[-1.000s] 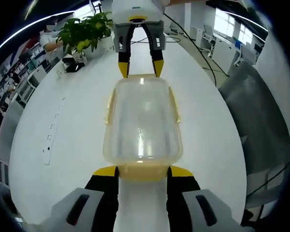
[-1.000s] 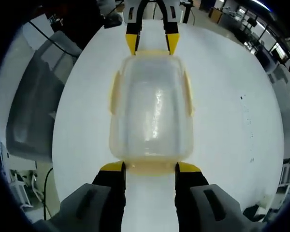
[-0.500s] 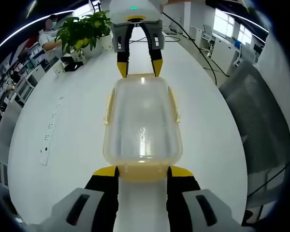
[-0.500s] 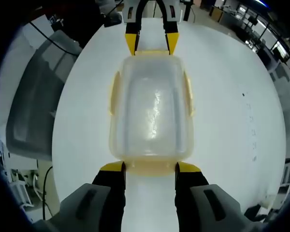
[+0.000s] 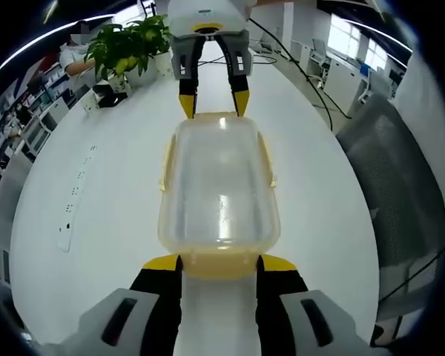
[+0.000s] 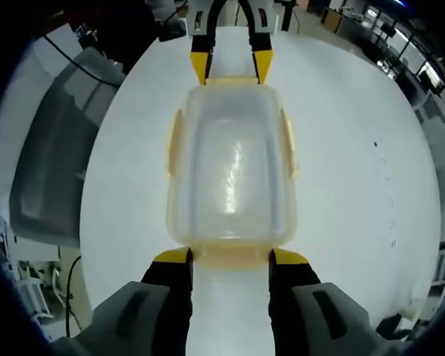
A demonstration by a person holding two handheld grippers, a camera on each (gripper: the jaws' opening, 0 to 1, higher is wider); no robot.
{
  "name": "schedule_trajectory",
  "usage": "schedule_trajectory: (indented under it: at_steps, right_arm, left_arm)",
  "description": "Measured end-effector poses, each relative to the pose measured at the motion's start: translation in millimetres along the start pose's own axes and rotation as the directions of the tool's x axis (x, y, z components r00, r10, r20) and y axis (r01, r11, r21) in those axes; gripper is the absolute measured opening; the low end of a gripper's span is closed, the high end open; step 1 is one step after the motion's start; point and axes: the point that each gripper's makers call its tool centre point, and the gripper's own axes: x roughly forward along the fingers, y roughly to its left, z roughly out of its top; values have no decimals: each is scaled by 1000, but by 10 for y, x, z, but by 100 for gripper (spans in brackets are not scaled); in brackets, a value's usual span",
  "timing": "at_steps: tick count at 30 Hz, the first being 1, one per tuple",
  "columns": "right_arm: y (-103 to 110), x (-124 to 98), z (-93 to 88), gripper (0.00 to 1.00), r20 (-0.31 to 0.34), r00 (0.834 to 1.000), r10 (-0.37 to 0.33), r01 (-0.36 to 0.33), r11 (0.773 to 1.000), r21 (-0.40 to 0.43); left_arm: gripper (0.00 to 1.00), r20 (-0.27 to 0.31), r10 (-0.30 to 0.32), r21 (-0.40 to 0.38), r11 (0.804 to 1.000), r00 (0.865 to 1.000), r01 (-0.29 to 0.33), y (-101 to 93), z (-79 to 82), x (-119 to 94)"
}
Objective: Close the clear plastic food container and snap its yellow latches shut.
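Note:
The clear plastic food container (image 5: 219,185) lies lid-on on the white table (image 5: 111,185), lengthwise between my two grippers. Yellow latches (image 5: 165,163) run along its long sides and at both ends. My left gripper (image 5: 220,261) is open, its yellow-tipped jaws standing either side of the near end latch (image 5: 220,268). At the far end, my right gripper (image 5: 213,104) is open around the other end latch. In the right gripper view the container (image 6: 230,170) lies the same way, with my right gripper (image 6: 230,256) near and my left gripper (image 6: 231,67) far. Whether the jaws touch the latches I cannot tell.
A grey chair (image 5: 400,185) stands off one long side of the table, the same chair (image 6: 48,163) showing in the right gripper view. A potted plant (image 5: 130,44) and a person (image 5: 70,55) are at the far end. A power strip (image 5: 74,215) lies in the tabletop.
Both views have shifted very slightly. The container and both grippers keep their places and the jaws keep the same gap.

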Motion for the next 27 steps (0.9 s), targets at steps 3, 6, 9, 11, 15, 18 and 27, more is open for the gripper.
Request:
schedule_trajectory:
  at_steps: [3, 6, 9, 11, 15, 18, 27]
  right_arm:
    - [1, 2, -5, 37, 0, 1000, 0, 0, 1000, 7]
    - [1, 6, -14, 37, 1, 1000, -3, 3, 1000, 15]
    - [7, 16, -44, 38, 3, 1000, 0, 0, 1000, 14]
    - [4, 16, -58, 42, 3, 1000, -1, 1, 1000, 24]
    - [46, 0, -97, 44, -8, 1000, 9, -9, 999, 38]
    - [57, -42, -105, 44, -9, 1000, 2, -1, 999, 39]
    - [68, -168, -51, 42, 12, 1000, -27, 26, 998, 65]
  left_arm:
    - [33, -5, 6, 12, 1000, 1000, -6, 5, -7, 14]
    - [34, -7, 10, 25, 1000, 1000, -10, 12, -13, 18]
    - [34, -4, 9, 32, 999, 1000, -9, 13, -5, 7]
    - [34, -1, 7, 30, 1000, 1000, -7, 10, -2, -3]
    - [34, -6, -5, 26, 1000, 1000, 5, -14, -12, -21]
    - [35, -10, -6, 28, 1000, 1000, 7, -32, -12, -35]
    - [35, -18, 25, 23, 999, 1000, -25, 3, 20, -173]
